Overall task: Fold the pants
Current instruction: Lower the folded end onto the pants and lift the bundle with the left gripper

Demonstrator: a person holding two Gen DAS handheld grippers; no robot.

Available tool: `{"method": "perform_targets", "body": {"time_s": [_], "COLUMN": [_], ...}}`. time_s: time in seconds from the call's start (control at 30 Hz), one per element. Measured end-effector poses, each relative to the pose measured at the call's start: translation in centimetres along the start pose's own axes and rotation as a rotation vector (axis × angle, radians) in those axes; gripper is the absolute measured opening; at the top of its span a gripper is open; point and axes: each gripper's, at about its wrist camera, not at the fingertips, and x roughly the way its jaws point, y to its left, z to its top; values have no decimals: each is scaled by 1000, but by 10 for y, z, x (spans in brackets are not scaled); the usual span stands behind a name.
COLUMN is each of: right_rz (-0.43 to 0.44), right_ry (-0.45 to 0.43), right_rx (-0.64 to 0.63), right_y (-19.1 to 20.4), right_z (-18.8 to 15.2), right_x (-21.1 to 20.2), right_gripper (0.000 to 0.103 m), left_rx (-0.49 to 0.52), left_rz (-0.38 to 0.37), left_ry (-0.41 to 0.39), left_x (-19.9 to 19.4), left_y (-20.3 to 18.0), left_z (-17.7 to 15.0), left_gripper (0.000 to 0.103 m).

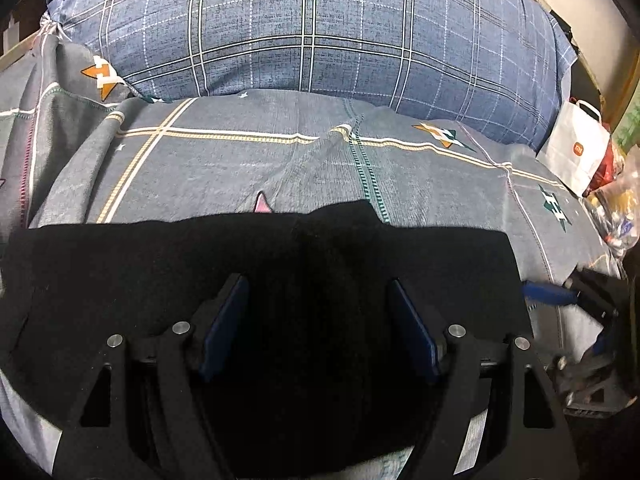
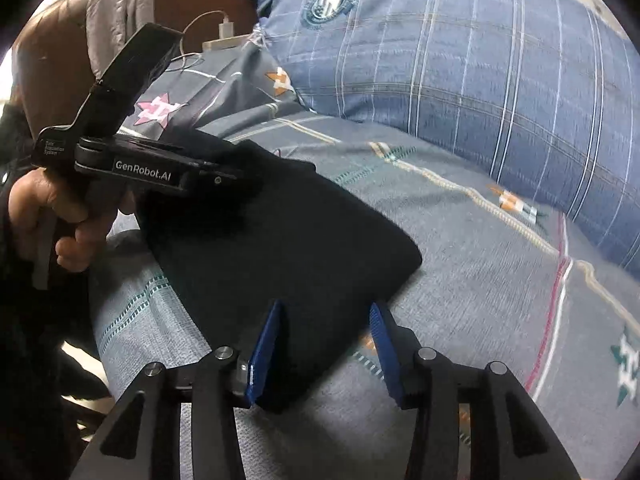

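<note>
**Over the folded bundle: let go cleanly, then square it up**

Between your left gripper's [image 1: 318, 326] blue pads sits only the dark surface of the pants [image 1: 256, 264]; the jaws stand wide apart and press on nothing, so that hand is released and hovering above the cloth. Your right gripper [image 2: 328, 340] is also unclenched: its pads straddle the near corner of the pants [image 2: 280, 248], with cloth between them, but neither pad squeezes it. In the right wrist view your left hand [image 2: 60, 220] shows around the other tool's handle at the far end of the bundle.

The pants lie as a compact black rectangle on the grey patterned bedsheet [image 1: 280, 152], just in front of the blue plaid pillow [image 1: 320, 28]. They look close to finished.

To do this step well, lift both tools straight off the cloth so that no pad drags a layer open. If you press the fold flat, come down with the pads spread, not pinching. Check the near corner under your right tool; that edge seems likeliest to spring up. A white paper bag [image 1: 576, 152] sits well off to one side, clear of your work.
</note>
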Motion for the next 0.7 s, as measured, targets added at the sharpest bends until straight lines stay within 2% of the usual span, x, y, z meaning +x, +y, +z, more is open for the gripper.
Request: {"method": "perform_targets", "body": {"time_s": [0.07,0.17,0.23,0.3,0.33,0.37,0.43,0.57,0.63,0.7], "right_rz": [-19,16,37,19,14,20,27,27,-5,-10], "right_ry": [-47,-165,-103,45,9,35,5,-177,-186,-159], "right_rx": [-8,-14,-13,-43,-58,-44,7,55,93,86], "right_y": [5,11,14,19,21,21,18,21,28,37], "right_z": [7,21,26,21,23,27,33,53,65,74], "right_x": [-10,-25,-7,26,23,24,20,3,11,30], "right_gripper": [44,44,44,46,46,46,46,46,46,46], "left_rx": [-30,-108,-102,-79,-72,-71,-85,-95,-103,-107], "left_rz": [16,-17,2,36,47,50,37,37,49,62], "left_ry": [6,14,6,1,-5,-7,-7,-16,-25,-37], "left_x": [-11,-25,-30,-30,-30,-30,-31,-33,-36,-39], "left_y": [8,24,21,15,12,12,16,17,19,20], "left_z": [-9,-31,-40,-47,-48,-48,-49,-49,-49,-49], "left_gripper": [75,75,75,75,75,75,75,75,75,75]}}
